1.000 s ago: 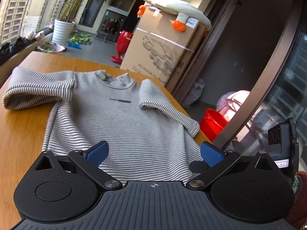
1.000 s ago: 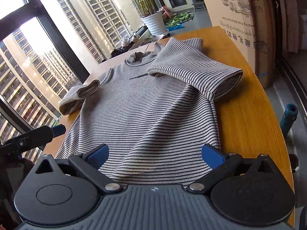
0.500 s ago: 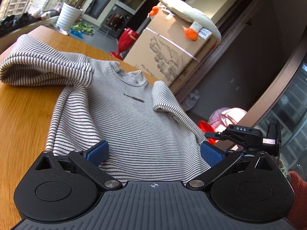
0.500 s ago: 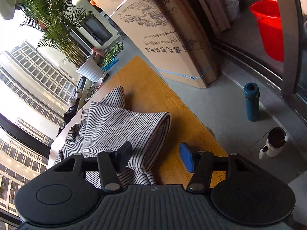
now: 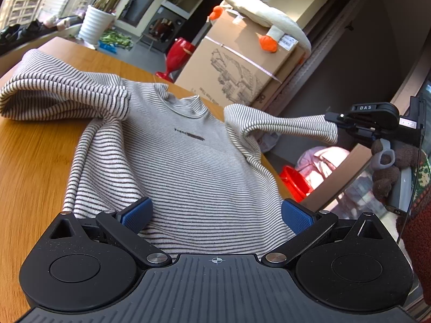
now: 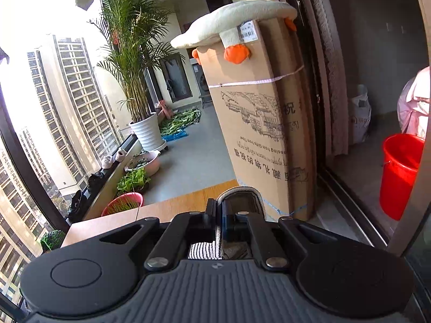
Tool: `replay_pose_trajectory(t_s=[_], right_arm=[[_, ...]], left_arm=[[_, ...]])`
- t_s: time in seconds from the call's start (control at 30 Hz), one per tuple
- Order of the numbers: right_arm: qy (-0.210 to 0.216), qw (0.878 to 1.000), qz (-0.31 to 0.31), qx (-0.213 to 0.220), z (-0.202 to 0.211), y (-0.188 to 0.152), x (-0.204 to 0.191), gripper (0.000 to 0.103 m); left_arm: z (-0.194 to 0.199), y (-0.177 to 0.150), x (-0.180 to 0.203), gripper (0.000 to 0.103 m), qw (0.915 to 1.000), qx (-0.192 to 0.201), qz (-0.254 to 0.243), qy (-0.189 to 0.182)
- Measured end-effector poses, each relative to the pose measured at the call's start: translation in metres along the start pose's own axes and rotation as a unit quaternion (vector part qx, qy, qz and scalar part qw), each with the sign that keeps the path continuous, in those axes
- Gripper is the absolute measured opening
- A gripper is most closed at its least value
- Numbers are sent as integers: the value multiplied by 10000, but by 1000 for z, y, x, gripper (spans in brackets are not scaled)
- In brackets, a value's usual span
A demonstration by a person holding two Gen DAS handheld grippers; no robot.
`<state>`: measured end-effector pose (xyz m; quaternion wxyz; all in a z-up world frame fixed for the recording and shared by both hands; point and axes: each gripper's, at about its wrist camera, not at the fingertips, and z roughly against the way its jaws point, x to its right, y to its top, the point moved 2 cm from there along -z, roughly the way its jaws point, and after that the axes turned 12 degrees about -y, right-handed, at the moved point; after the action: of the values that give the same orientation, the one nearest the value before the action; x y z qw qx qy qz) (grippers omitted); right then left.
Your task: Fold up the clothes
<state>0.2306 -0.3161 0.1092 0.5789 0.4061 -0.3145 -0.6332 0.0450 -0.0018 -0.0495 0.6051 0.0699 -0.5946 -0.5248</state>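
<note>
- Left wrist view: the striped shirt (image 5: 188, 167) lies face up on the wooden table (image 5: 32, 167), collar away from the camera, hem just under the left gripper (image 5: 215, 215). Its blue fingertips (image 5: 136, 214) stand wide apart above the hem, touching nothing that I can see, as they did a second ago.
- What has changed here: the sleeve (image 5: 282, 129) on the table's edge side, which half a second ago lay limp against the shirt's shoulder, is now pulled out straight and off the table, its cuff pinched in the right gripper (image 5: 335, 119). The other sleeve (image 5: 62, 97) lies bunched on the table, unmoved.
- Right wrist view: a second ago this camera looked over the whole shirt with its fingers spread; half a second ago they straddled the sleeve end. Now the right gripper (image 6: 219, 215) has its fingers drawn together on the striped cuff (image 6: 239, 192), which loops up between them, and the camera points out past the table toward the cardboard box (image 6: 258, 123) and red bucket (image 6: 401, 172).
- Meaning for the task: the grasp looks secure, so the first fold seems to be starting; the likely next move is to carry this sleeve across the chest, while the left gripper is free to take the hem or pin the cloth.
</note>
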Motion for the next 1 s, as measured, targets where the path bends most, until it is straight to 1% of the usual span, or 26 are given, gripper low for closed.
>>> replay_pose_trajectory(t_s=[0.17,0.33,0.67,0.83,1.0], right_arm=[[-118,9983,200,538,26,36,-5,4],[-32,9957,403,839,41,55,-20,4],[454,9918,782,899,46,64,-74,4],[776,9869,1031,967,52,65,-106,3],[1107,9819,1222,931,61,59,-134,3]], left_arm=[[1,-1,0,103,10000,2,6,-4],[0,0,0,103,10000,-2,3,-1],[0,0,1,103,10000,-10,1,0],[1,0,0,103,10000,-7,12,-13],[1,-1,0,103,10000,-8,11,-14]])
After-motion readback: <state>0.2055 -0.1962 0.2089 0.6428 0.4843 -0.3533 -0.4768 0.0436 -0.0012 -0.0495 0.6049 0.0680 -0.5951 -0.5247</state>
